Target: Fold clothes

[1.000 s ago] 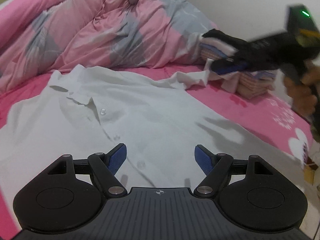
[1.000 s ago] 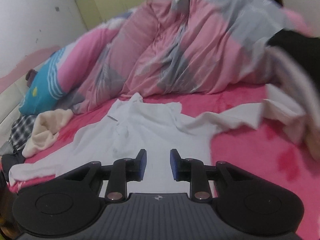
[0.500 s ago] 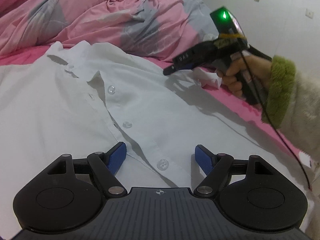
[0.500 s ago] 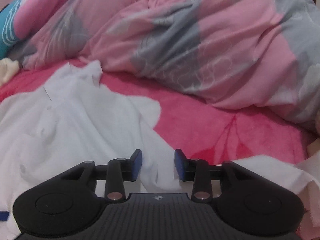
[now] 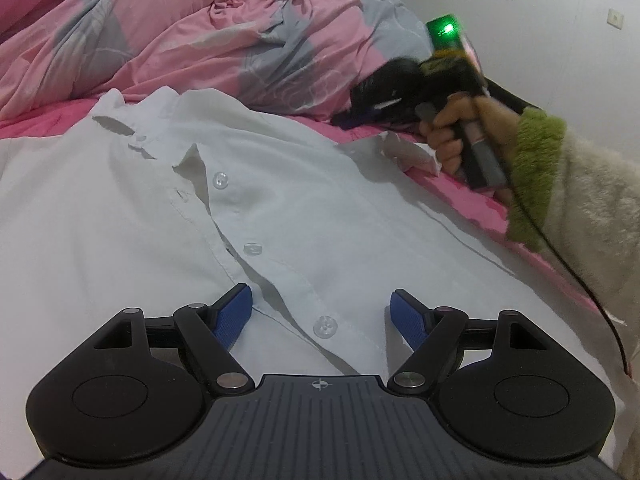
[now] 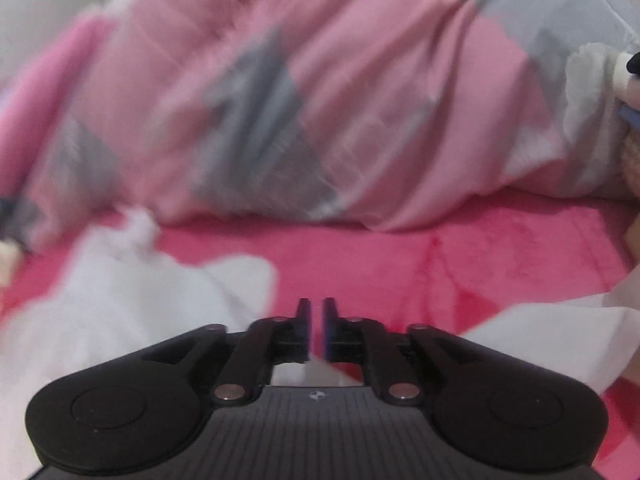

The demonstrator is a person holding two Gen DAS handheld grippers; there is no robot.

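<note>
A white button-up shirt (image 5: 300, 184) lies face up on the pink bed sheet, collar toward the far side. My left gripper (image 5: 322, 308) hovers open just above its button placket, one blue pad on each side of the lowest visible button, touching nothing. My right gripper (image 5: 360, 108), blurred, is held by a person's hand (image 5: 452, 136) at the shirt's far right shoulder, beside the crumpled sleeve end (image 5: 412, 152). In the right wrist view my right gripper (image 6: 317, 320) shows a narrow gap; its jaws are opening, with nothing visibly pinched. White shirt cloth (image 6: 120, 292) lies left and below it.
A rumpled pink and grey comforter (image 5: 200, 40) is heaped along the far side of the bed. The person's fluffy cream sleeve with a green cuff (image 5: 536, 168) and a black cable (image 5: 580, 276) cross the right side. A white wall (image 5: 560, 20) stands behind.
The left gripper sank closer to the shirt, then held still. The right gripper swept in from the right toward the shirt's shoulder, and its jaws now stand closer together than before.
</note>
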